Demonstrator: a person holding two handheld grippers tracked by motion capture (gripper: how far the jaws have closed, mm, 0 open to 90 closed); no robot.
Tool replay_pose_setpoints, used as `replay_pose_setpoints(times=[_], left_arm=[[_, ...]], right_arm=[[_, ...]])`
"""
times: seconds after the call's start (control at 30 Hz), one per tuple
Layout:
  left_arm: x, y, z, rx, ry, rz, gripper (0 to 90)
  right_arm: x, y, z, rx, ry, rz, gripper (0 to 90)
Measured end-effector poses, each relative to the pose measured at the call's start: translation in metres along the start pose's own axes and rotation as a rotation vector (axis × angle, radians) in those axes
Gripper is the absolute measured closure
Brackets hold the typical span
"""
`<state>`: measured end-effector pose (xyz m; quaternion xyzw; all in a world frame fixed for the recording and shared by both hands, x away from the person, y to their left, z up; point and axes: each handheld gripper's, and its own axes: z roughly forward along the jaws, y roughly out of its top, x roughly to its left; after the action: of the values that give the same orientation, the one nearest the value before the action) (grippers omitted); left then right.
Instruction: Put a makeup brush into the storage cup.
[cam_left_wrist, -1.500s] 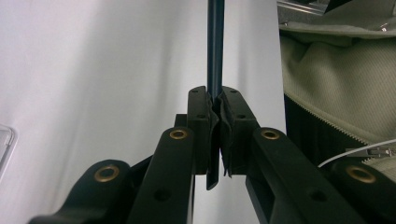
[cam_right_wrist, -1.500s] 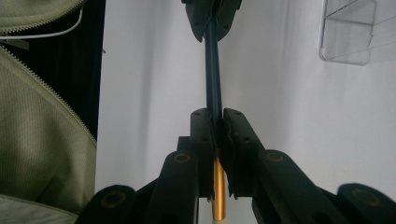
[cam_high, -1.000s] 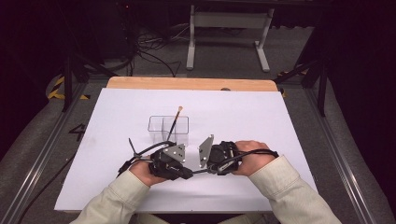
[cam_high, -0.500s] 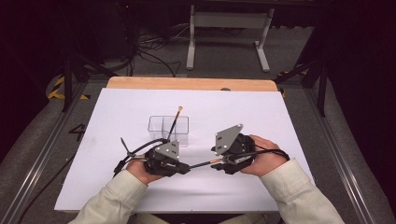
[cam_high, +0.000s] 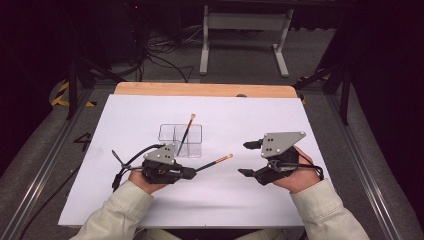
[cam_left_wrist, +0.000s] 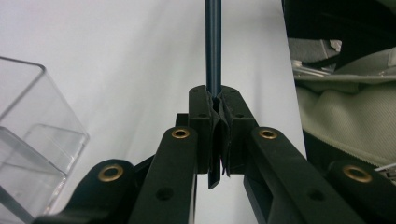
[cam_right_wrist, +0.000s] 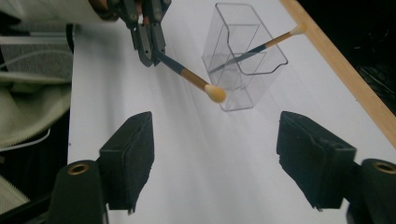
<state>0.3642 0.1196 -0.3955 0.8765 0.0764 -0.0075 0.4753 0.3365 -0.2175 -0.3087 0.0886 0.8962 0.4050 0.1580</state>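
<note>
1. Left gripper (cam_high: 192, 173), black, two-jaw, grey plate on top, held in the person's left hand (cam_high: 142, 179) at the near left of the table. Jaws closed tight on the dark end of a slender make-up brush (cam_high: 212, 163) with dark handle, tan ferrule and pale tip. In the left gripper view the dark shaft (cam_left_wrist: 213, 46) runs straight out from between the pinched pads. The brush lies almost level above the sheet, tip pointing toward the right gripper.

2. Right gripper (cam_high: 248, 158), same make, in the person's right hand (cam_high: 295, 175) at the near right. Jaws spread wide, holding nothing; in the right gripper view both pads (cam_right_wrist: 130, 161) stand well apart with bare sheet between them.

3. Change noted: half a second ago both grippers met at the brush in front of the person; now the right one has let go and drawn off to the right, well apart from the brush tip. Judgement: the handover is complete, the brush rests with the left gripper alone, and its placing in the holder is likely next.

4. White paper sheet (cam_high: 240, 200) covering the table top.

5. Clear plastic holder (cam_high: 181, 140) with square compartments, just beyond the left gripper. A second brush of the same kind (cam_high: 186, 133) stands tilted in it, pale tip up and leaning right; which compartment, cannot tell.

6. Bare wooden table edge (cam_high: 205, 90) at the far side.
</note>
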Motion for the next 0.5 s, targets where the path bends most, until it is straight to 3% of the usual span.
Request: replay_pose_setpoints(times=[0.07, 0.23, 0.5], left_arm=[[0.0, -0.003, -0.004, -0.056, 0.002, -0.002, 84.6], [0.001, -0.006, -0.007, -0.118, -0.004, -0.001, 84.6], [0.003, -0.009, -0.011, -0.175, -0.001, 0.002, 84.5]], right_arm=[[-0.001, -0.004, -0.001, -0.023, 0.001, 0.02, 26.6], [-0.002, -0.014, 0.0, -0.054, -0.011, 0.055, 27.6], [-0.003, -0.024, 0.003, -0.148, -0.032, 0.089, 27.6]])
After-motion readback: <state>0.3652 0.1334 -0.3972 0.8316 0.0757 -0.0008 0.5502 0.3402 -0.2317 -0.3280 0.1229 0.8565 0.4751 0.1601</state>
